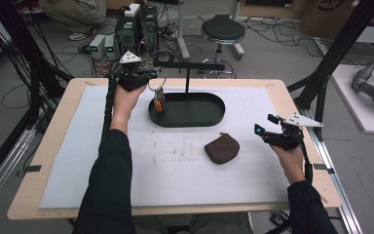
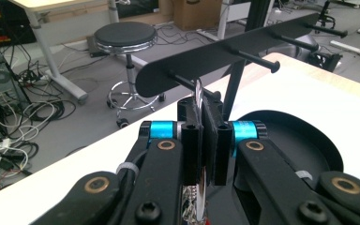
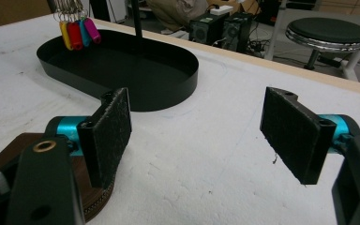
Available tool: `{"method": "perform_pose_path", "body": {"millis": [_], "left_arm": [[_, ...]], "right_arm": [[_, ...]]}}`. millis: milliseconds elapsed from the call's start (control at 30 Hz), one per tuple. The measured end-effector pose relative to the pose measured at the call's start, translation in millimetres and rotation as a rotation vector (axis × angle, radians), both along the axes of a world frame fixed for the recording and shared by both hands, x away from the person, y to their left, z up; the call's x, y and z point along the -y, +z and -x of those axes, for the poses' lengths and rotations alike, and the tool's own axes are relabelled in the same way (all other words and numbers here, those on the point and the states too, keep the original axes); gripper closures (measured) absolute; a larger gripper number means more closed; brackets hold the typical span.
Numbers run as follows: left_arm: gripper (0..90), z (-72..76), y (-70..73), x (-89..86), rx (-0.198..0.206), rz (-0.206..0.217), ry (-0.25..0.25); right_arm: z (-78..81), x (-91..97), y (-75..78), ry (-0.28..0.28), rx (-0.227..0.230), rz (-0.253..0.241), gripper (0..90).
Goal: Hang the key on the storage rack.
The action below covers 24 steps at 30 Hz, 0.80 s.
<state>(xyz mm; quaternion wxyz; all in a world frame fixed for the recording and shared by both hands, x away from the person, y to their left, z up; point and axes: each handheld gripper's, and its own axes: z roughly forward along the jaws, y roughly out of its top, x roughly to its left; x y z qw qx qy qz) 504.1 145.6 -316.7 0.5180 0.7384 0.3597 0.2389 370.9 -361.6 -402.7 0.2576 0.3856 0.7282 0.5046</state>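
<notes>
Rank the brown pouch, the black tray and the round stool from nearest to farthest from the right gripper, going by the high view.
From the right gripper:
1. Brown pouch, just to its left on the white mat.
2. Black tray, farther left and back.
3. Round stool, on the floor beyond the table.

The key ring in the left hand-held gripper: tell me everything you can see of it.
The key ring is a thin silvery metal loop pinched in the shut left hand-held gripper by the rack's leftmost peg. Coloured plastic tags, yellow, red, blue and pink, dangle from it over the left end of the black oval tray. Whether the loop already sits on the peg can't be made out.
</notes>
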Motion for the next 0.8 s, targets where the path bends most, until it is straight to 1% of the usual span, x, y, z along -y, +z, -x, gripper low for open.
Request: {"method": "perform_pose_path", "body": {"millis": [333, 400, 433, 500, 600, 667, 733, 800], "left_arm": [[85.5, 0.9, -3.7, -1.3, -0.005, 0.011, -0.001], [81.7, 1.1, -3.9, -2.6, -0.005, 0.016, 0.024], [76.6, 1.3, -3.7, -3.2, -0.005, 0.018, 0.037], [75.7, 2.3, -2.9, -7.2, 0.001, 0.027, 0.057], [74.5, 3.8, -2.3, -11.5, 0.006, 0.02, 0.072], [73.9, 5.3, -2.7, -13.7, 0.009, 0.023, 0.079], [70.0, 6.8, -3.1, -15.3, 0.01, 0.013, 0.089], [62.7, 9.1, -3.1, -16.7, 0.013, 0.014, 0.103]], "right_arm": [[-0.1, 0.2, -0.1, 0.001, 0.0, 0.0, 25.5], [-0.1, 0.0, -0.1, 0.001, 0.0, 0.0, 25.6], [0.0, -0.1, -0.1, 0.0, -0.001, 0.0, 25.5], [0.0, -0.2, -0.2, 0.0, -0.002, 0.002, 25.5], [-0.1, -0.6, -0.4, 0.002, -0.005, 0.001, 25.6], [-0.7, -1.0, -0.8, 0.003, -0.001, 0.007, 25.5], [-0.6, -1.4, -0.9, 0.005, -0.004, 0.009, 25.5], [-0.5, -1.8, -0.9, 0.004, -0.004, 0.008, 25.5]]}}
